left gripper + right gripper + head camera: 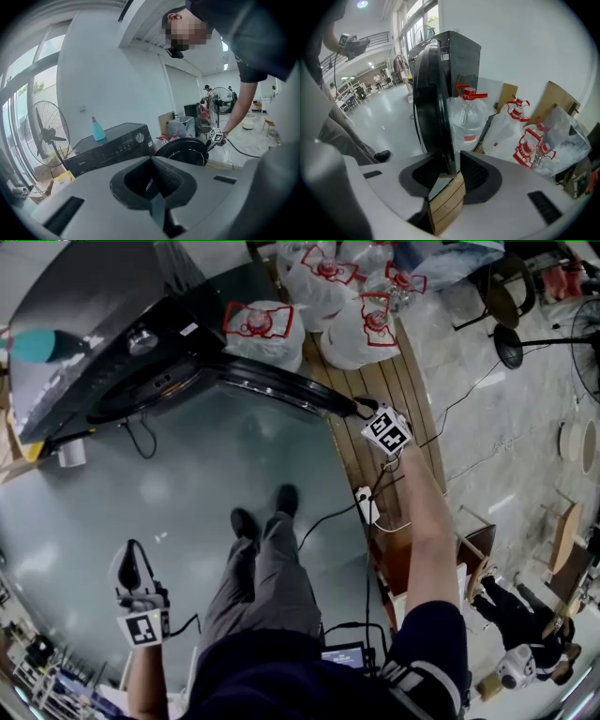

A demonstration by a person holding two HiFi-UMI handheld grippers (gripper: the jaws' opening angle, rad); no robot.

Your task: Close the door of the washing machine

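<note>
Right gripper view is showing the right gripper (450, 169) straddling the rim of the swung-open door (426, 93), jaws half-closed with a sliver of gap at one pad, while the left gripper (152, 182) is idling closed and empty; I am judging this the grasp step, next calling for a firm clamp and a swing toward the washing machine (84, 329).

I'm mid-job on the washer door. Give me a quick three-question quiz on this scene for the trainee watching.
1. True or false: the door of the washing machine is already shut.
2. What stands between the jaws of the right gripper? A. nothing B. the door's rim C. a cloth
3. Fill in: on top of the machine stands a teal ____.

Key: 1. False, the door stands swung open. 2. B. 3. bottle.
</note>
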